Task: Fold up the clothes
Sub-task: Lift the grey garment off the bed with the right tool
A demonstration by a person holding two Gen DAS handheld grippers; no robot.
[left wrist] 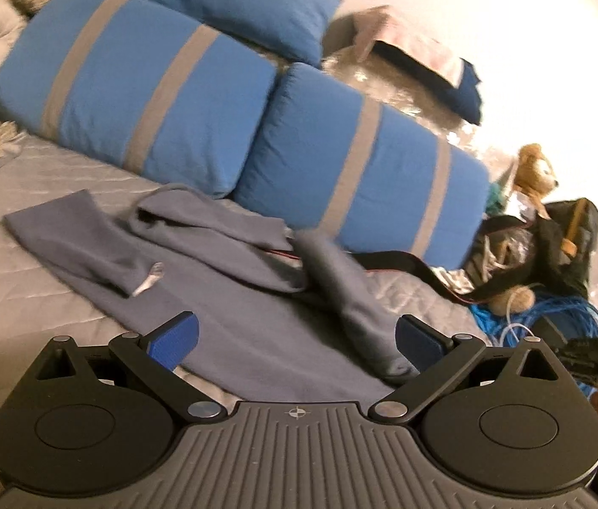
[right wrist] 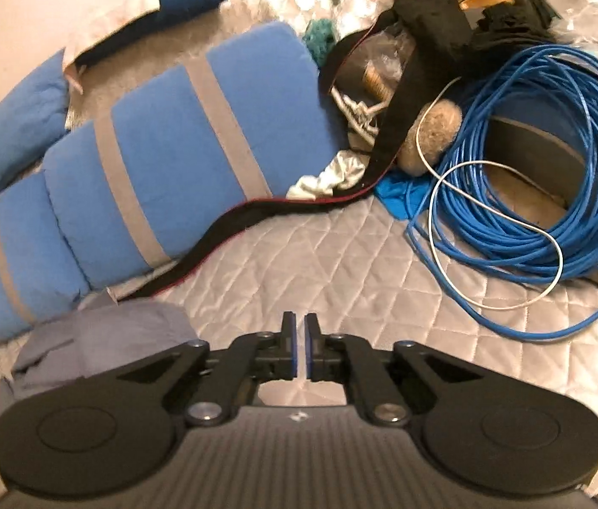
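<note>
A grey-blue long-sleeved garment (left wrist: pixel 222 271) lies spread on the quilted bed, one sleeve (left wrist: pixel 74 237) folded across at the left and the other sleeve (left wrist: pixel 349 301) lying over the body toward my right pad. My left gripper (left wrist: pixel 299 335) hovers low over the garment's near part, jaws wide apart, nothing pressed between the blue pads. In the right wrist view my right gripper (right wrist: pixel 299 339) is shut with nothing in it, over bare quilt. A bunched grey part of the garment (right wrist: pixel 108 331) sits just left of it.
Blue pillows with grey stripes (left wrist: pixel 163 97) (right wrist: pixel 180 144) line the far side of the bed. A coil of blue cable (right wrist: pixel 553 161), a black strap (right wrist: pixel 256 220), a teddy bear (left wrist: pixel 532 169) and a dark bag (left wrist: pixel 570 246) clutter the right. The grey quilt (right wrist: pixel 341 263) covers the bed.
</note>
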